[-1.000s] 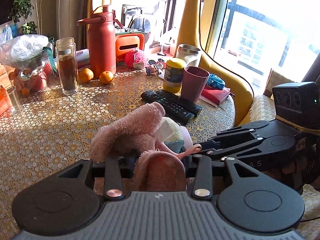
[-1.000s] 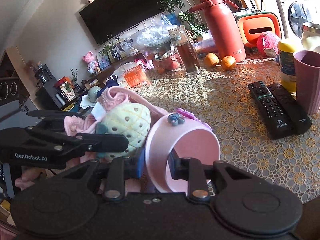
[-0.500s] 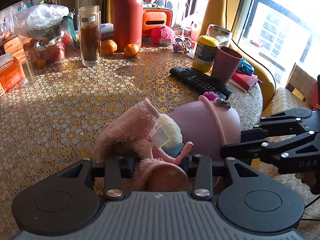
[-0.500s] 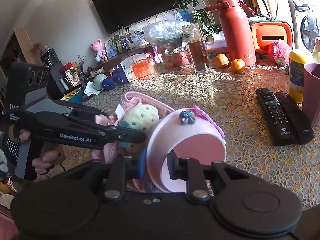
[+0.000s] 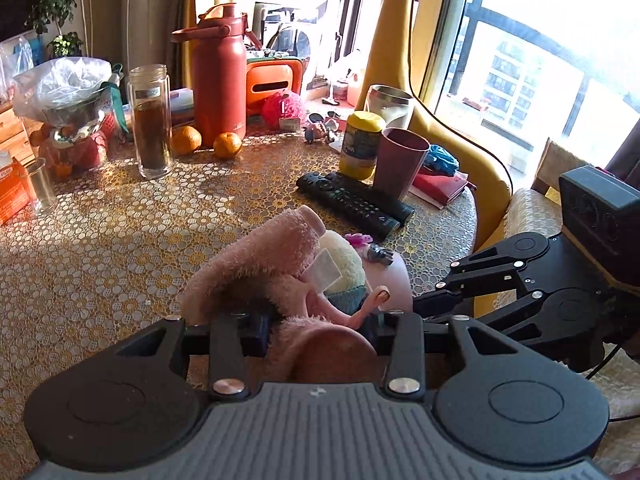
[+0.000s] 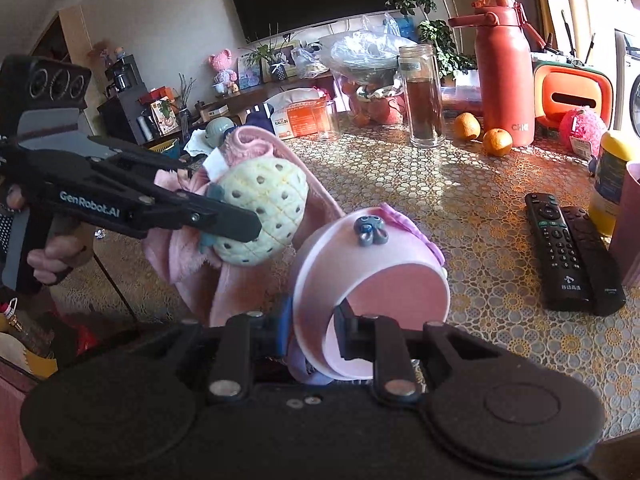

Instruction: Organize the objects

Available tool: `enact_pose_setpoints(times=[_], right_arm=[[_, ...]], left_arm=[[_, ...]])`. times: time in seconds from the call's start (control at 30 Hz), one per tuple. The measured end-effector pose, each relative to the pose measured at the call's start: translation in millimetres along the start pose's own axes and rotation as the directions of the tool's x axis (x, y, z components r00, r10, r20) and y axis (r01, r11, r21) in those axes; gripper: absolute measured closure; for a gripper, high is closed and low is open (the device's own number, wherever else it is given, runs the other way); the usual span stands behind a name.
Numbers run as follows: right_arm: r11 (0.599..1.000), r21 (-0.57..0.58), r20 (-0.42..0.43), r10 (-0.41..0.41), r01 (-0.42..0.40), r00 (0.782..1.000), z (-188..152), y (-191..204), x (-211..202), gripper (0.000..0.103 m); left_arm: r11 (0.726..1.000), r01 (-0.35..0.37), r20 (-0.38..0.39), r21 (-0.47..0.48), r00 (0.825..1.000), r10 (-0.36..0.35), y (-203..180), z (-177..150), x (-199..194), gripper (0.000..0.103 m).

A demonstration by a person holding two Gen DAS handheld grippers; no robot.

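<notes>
Both grippers gripping items above the near table edge.
Left gripper (image 5: 320, 326) is clamping the pink plush toy (image 5: 260, 268) between its fingers; right gripper (image 6: 310, 330) is pinching the pink cup's (image 6: 372, 276) rim, one finger inside, one outside. Right wrist view is showing the toy's cream dimpled pineapple part (image 6: 260, 212) and cup opening; left wrist view is showing only the cup's outer wall, past its fingertips, toy partly blocking it. Remotes (image 6: 568, 252) are lying on the table (image 6: 460, 184) beyond the right fingers.
</notes>
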State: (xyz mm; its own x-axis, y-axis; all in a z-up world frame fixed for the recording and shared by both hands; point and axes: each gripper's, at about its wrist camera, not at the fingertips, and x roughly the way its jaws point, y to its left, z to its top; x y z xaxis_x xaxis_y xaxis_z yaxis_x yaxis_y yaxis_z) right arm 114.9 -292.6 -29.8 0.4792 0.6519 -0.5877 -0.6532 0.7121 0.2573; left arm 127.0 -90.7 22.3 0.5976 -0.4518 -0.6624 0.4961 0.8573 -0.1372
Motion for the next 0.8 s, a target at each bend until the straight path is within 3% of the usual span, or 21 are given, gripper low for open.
enact_pose_setpoints(times=[0.23,0.8], right_arm=[[1.0,-0.018,-0.005,-0.001,0.001,1.0,0.2,0.2,-1.4,0.081],[0.999,-0.04,-0.01,-0.005,0.005,1.0,1.9,-0.3,-1.5,0.081]], left_arm=[[1.0,0.005,0.0,0.027,1.0,-0.005,-9.0,4.6,12.8,0.064],[0.997,-0.075,-0.054,-0.018,0.996,0.074,14.6,-3.8,35.3,0.064]])
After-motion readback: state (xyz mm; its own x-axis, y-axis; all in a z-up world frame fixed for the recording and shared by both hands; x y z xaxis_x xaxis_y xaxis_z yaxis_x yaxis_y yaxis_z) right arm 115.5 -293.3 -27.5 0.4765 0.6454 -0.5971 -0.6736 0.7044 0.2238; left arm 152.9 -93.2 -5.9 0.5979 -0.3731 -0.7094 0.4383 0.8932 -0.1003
